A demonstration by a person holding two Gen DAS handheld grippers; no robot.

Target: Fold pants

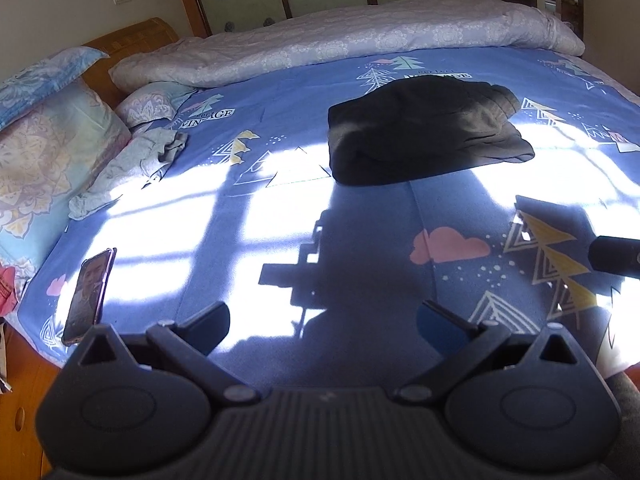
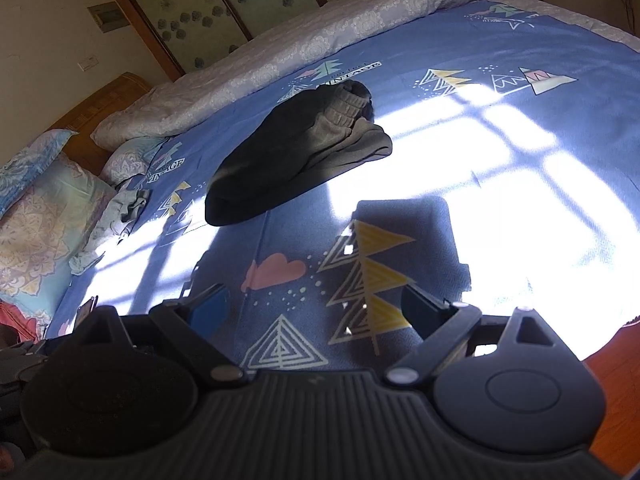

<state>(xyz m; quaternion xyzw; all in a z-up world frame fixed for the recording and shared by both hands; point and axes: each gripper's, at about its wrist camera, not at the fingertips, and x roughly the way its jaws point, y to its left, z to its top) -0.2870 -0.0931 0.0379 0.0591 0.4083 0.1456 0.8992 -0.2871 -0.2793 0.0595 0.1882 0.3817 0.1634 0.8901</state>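
The pants [image 1: 424,136] lie mid-bed as a compact dark bundle on the sheet [image 1: 360,240], well apart from both grippers. Left gripper [image 1: 323,320] and right gripper [image 2: 316,308] stand wide, holding nothing. Folding appears essentially complete; at most tidying remains.

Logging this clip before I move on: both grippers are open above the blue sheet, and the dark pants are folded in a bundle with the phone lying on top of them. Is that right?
Not quite. The phone is not on the pants; it lies apart on the sheet near the bed's left edge, as the left wrist view shows. The rest holds: left gripper and right gripper both have open jaws.
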